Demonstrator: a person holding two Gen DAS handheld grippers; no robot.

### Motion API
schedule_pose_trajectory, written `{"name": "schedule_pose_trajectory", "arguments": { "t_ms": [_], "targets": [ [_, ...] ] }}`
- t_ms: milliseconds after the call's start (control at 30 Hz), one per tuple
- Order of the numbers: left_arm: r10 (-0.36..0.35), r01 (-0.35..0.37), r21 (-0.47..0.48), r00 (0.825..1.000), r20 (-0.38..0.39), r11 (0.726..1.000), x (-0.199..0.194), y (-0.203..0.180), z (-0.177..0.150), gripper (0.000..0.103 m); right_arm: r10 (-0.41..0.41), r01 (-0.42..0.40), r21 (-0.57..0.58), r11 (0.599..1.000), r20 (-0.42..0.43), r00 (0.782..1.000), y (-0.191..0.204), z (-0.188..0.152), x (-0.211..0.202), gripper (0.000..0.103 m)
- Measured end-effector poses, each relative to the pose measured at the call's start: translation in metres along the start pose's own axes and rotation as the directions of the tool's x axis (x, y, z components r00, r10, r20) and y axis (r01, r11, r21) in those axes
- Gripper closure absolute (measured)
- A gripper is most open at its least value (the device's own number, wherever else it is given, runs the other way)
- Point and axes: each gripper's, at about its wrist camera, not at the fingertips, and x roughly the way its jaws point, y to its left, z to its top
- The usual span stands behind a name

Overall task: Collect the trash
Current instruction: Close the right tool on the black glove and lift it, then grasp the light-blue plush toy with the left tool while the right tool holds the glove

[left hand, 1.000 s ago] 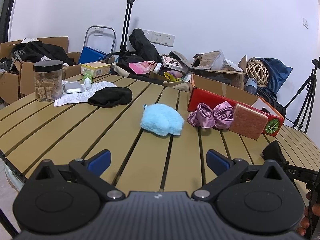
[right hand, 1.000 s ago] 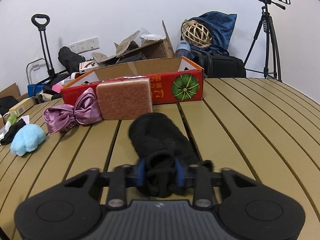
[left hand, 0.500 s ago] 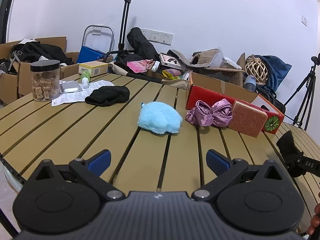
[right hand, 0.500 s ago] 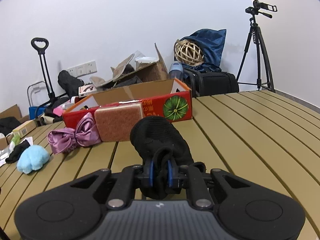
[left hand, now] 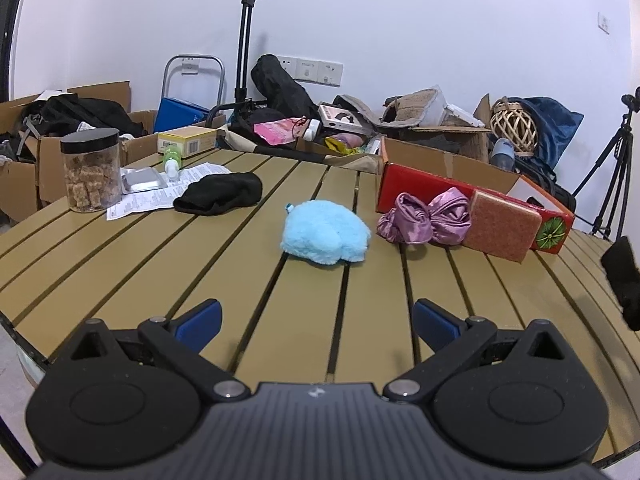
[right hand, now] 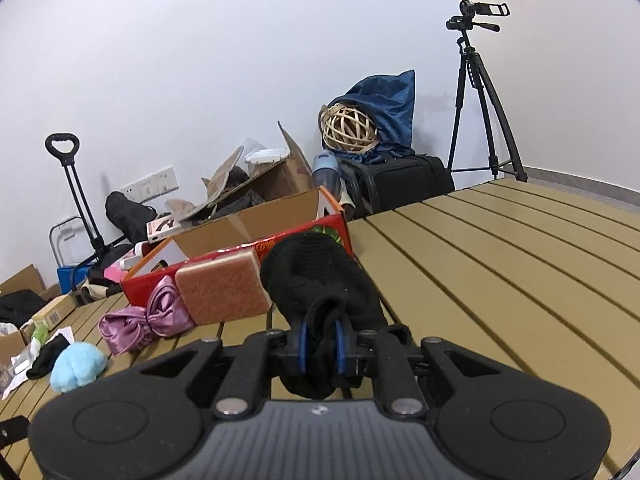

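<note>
the black sock (right hand: 316, 280) was in the right tool (right hand: 320, 346), pads pinched tight on its cuff. a second earlier it lay on the bench (right hand: 500, 264); now it hung lifted, ready for the red box (right hand: 248, 236). the left tool (left hand: 316, 316) stayed wide, holding nothing.

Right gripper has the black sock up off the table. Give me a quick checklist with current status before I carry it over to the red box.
1. Grip: right gripper shut on the black sock, cloth pinched between the pads: ok.
2. Sock off the slatted table: its far end hangs in the air in the left wrist view: ok.
3. Red box open on top: ok.
4. Room inside the box: its floor is hidden by the near wall: cannot tell.
5. Path: orange sponge and purple bow lean at the box front; go over them: ok.
6. Left gripper open, empty, away from the path: ok.
</note>
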Motion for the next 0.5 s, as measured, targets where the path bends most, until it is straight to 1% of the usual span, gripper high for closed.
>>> {"name": "schedule_pose_trajectory", "arguments": {
  "t_ms": [200,300,500],
  "targets": [
    [-0.001,0.0,-0.025,0.999,-0.051,1.0,0.016,0.003,0.008,0.0,0.0,0.0,0.033,0.999,0.003,1.0,-0.013,0.005,-0.001,0.09],
    [-0.004,0.004,0.001,0.996,-0.085,1.0,0.029,-0.002,0.015,0.0,-0.006,0.005,0.044,0.999,0.01,1.0,-0.018,0.007,-0.001,0.09],
    [-0.007,0.01,0.032,0.994,-0.105,0.999,0.05,-0.013,0.03,0.0,-0.043,0.042,0.055,0.998,0.017,0.999,-0.032,0.012,0.0,0.09]
  ]
}}
